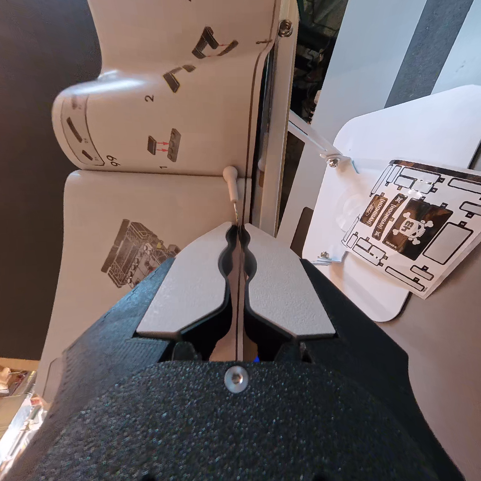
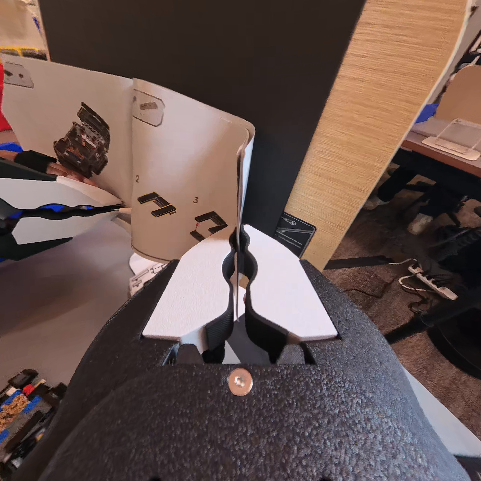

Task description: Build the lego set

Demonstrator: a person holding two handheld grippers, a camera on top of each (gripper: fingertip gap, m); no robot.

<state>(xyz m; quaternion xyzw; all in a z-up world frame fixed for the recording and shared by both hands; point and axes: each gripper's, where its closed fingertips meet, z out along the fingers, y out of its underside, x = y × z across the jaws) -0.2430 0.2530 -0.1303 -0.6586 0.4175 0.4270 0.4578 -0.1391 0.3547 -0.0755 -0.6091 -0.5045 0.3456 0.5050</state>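
Loose bricks: a heap of unbuilt pieces (image 2: 23,408), black, blue and red, is seen nearest, low at the left of the right wrist view; much building is judged to be left.
Left gripper (image 1: 238,229): its jaws are clenched on the lower edge of the instruction booklet (image 1: 161,203), near the spine, just beside a thin wire page holder with a white tip (image 1: 230,179).
Right gripper (image 2: 240,234): its jaws are closed on the outer edge of a curled page (image 2: 187,161), which is pinched thin between them and bowed away from the booklet.
Step in hand: a page turn is judged to be under way; no brick is held by either gripper.
Progress: the open pages show a largely finished model, so a late stage is suggested.
Sticker sheet (image 1: 416,229): it is laid farther off on a white stand plate (image 1: 338,273), partly used.
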